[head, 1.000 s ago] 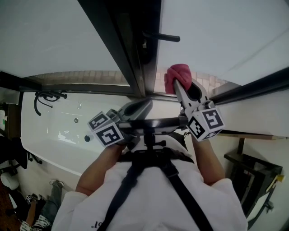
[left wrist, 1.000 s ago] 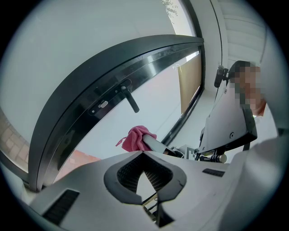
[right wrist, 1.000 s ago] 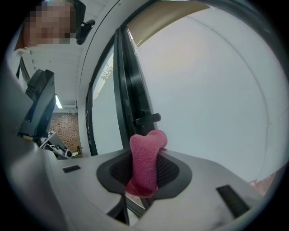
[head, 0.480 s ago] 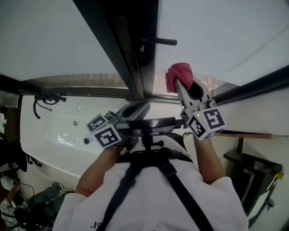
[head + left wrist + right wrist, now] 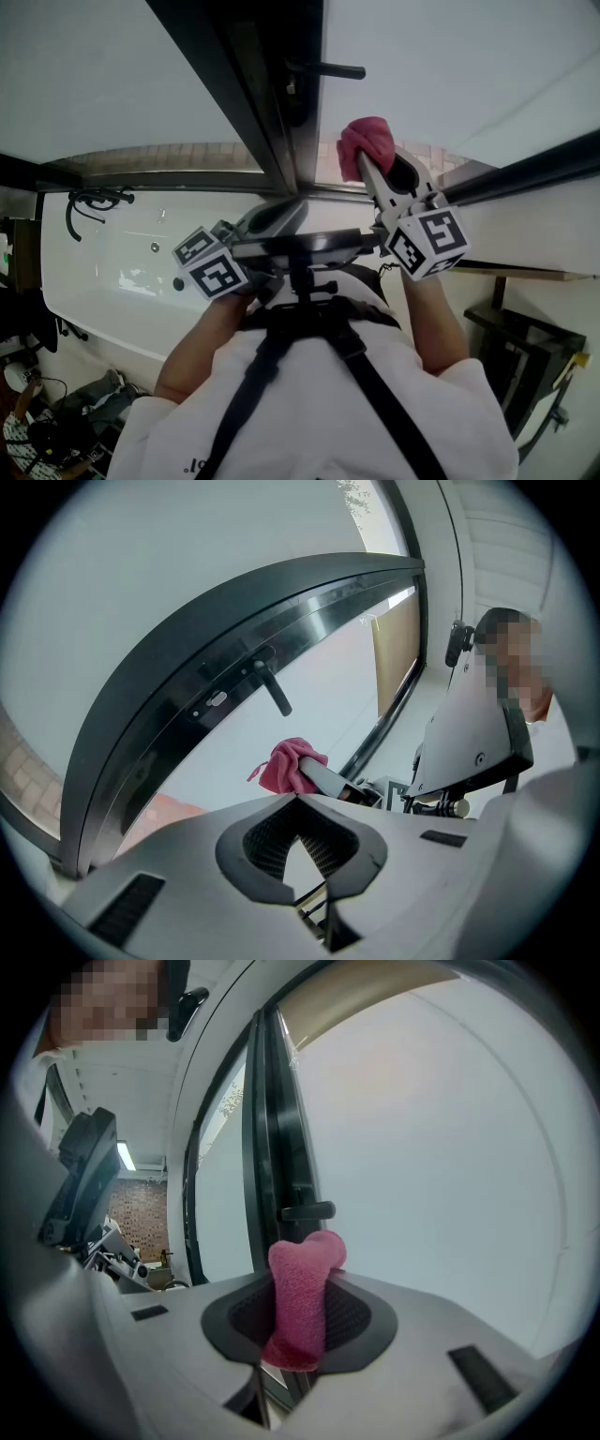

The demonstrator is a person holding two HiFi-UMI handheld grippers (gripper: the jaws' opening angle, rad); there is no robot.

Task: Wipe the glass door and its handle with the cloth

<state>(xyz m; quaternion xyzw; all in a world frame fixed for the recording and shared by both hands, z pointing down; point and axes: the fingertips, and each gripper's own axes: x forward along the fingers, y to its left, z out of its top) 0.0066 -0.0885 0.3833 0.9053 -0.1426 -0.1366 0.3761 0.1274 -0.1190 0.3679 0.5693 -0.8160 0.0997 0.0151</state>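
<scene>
Pink cloth (image 5: 303, 1290) is clamped between the jaws of the right gripper (image 5: 298, 1327), bunched into a narrow upright wad whose top pokes out past the tips. In the head view it sits centre frame, just right of the dark door frame (image 5: 270, 112) and below the handle (image 5: 324, 69). Contact with the glass door (image 5: 459, 75) cannot be confirmed from any view. Left gripper (image 5: 298, 825) is closed on nothing, jaws meeting at the tips, and is held low at centre left of the head view, near the frame but off it. Risks, as judged: only a small wad is exposed, so the hard jaw tips could be dragged on the glass and scratches or streaks left if the gripper is tilted too flat. The cloth could be pulled out of the jaws if it is snagged on the handle bar or the frame edge during an upward stroke. The handle sticks out from the frame, so it could be knocked by the right gripper body. Little area is covered per pass by the bunched cloth, so patches could be missed. The door could be swung or slid by push pressure, since nothing is braced by the left gripper.
</scene>
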